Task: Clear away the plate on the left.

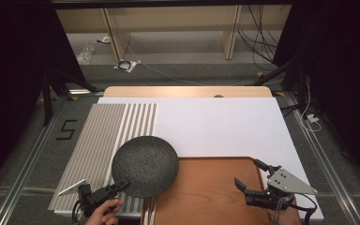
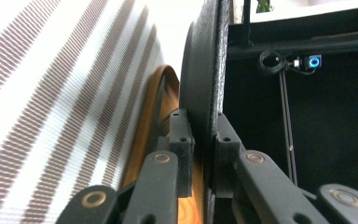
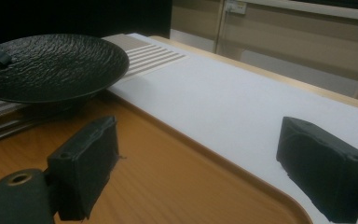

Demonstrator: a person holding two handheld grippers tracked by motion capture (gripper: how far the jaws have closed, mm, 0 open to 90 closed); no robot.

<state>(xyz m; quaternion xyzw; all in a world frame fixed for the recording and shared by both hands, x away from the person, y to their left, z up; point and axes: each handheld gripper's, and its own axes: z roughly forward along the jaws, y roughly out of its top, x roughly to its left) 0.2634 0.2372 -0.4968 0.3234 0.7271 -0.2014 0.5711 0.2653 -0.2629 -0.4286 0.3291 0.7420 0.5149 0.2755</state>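
Note:
A round black textured plate (image 1: 145, 165) hangs in the air over the striped mat and the left edge of the wooden tray (image 1: 206, 192). My left gripper (image 1: 122, 187) is shut on the plate's near rim; in the left gripper view the plate (image 2: 205, 70) stands edge-on between the two pads (image 2: 182, 140). From the right gripper view the plate (image 3: 51, 65) is at the far left, clear of the tray (image 3: 158, 177). My right gripper (image 1: 251, 176) stands open over the tray's right part with nothing between its fingers (image 3: 88, 163).
A brown-and-white striped mat (image 1: 103, 140) covers the table's left side. A white sheet (image 1: 225, 126) spreads over the middle and right. Beyond the table lie grey floor, cables and wooden shelving; dark stands flank both sides.

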